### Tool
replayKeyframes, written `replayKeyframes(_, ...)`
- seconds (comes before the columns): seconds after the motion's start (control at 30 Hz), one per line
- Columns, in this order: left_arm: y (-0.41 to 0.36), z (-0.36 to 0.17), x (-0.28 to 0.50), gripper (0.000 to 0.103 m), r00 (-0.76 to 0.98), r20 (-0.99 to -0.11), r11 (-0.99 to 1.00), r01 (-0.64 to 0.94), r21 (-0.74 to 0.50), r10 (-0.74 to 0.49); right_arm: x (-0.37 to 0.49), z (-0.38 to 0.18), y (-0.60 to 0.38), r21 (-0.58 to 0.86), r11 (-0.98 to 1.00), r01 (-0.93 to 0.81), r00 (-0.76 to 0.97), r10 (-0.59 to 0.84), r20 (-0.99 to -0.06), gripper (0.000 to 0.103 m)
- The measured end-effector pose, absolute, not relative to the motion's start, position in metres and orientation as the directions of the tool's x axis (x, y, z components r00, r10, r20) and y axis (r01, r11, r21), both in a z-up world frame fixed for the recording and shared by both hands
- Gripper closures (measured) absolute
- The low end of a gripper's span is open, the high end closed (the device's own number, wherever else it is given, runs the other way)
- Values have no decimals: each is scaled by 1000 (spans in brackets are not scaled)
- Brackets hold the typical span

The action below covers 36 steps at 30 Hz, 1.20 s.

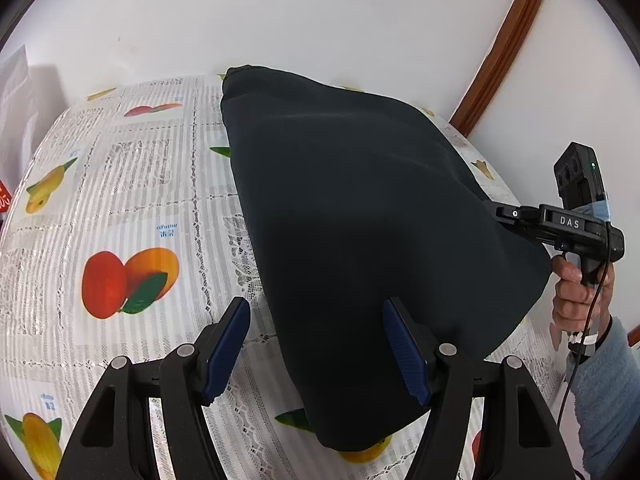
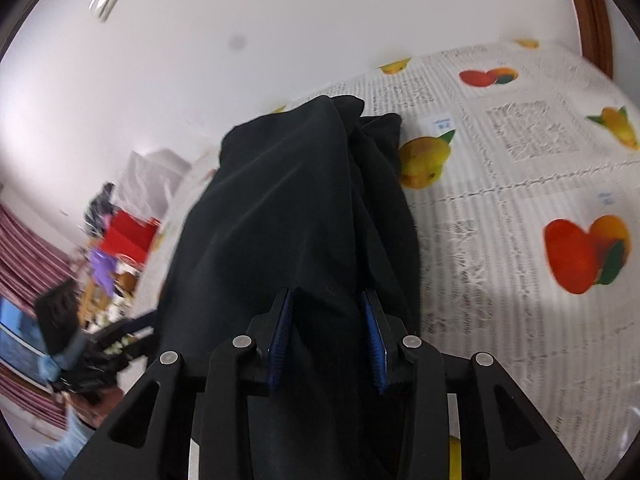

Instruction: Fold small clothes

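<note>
A black garment [image 1: 360, 208] is lifted over the fruit-print tablecloth [image 1: 132, 184], its far corner raised toward the wall. My left gripper [image 1: 316, 320] is open and empty, its right finger [image 1: 404, 352] in front of the cloth's near edge. My right gripper [image 2: 326, 312] is shut on a bunched fold of the black garment [image 2: 296, 208], which hangs between the blue pads [image 2: 374, 344]. In the left wrist view the right gripper [image 1: 500, 214] enters from the right, its tips hidden behind the cloth.
The tablecloth [image 2: 520, 184] stretches to a white wall, with a brown wooden frame [image 1: 508, 40] at the right. Red, purple and white clutter [image 2: 120, 236] lies beyond the table's left side in the right wrist view.
</note>
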<state>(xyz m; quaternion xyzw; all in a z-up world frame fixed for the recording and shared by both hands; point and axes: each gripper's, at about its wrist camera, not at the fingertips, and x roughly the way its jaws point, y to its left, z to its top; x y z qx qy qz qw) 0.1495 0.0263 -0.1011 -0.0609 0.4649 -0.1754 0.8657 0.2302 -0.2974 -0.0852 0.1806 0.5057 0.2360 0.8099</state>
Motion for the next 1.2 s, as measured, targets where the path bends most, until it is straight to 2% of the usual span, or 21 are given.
replayKeyframes(0.03,26,-102,149,36,505,-785,931,246,-268,-359,230,-84,-299,535,820,-201,383,569,-728,92)
replayKeyframes(0.1,26,-102,148,35,506,-784,932,245,-268,-359,226,-77,-303,538,812,-229,411,581,-702,100)
replayKeyframes(0.2,28,-102,145,33,499,-783,927,250,-281,-372,216,-61,-315,538,804,-253,491,586,-644,100)
replayKeyframes(0.33,26,-102,142,33,502,-782,927,258,-272,-370,212,-69,-305,452,859,-242,499,509,-701,100)
replayKeyframes(0.53,30,-101,136,33,509,-778,929,249,-275,-367,209,-72,-313,429,881,-198,510,466,-723,98)
replayKeyframes(0.9,22,-93,117,36,540,-785,948,251,-195,-305,185,-70,-327,345,929,-134,569,357,-741,99)
replayKeyframes(1.2,31,-93,76,36,552,-783,949,277,-153,-287,133,-58,-355,261,960,-105,605,270,-749,98)
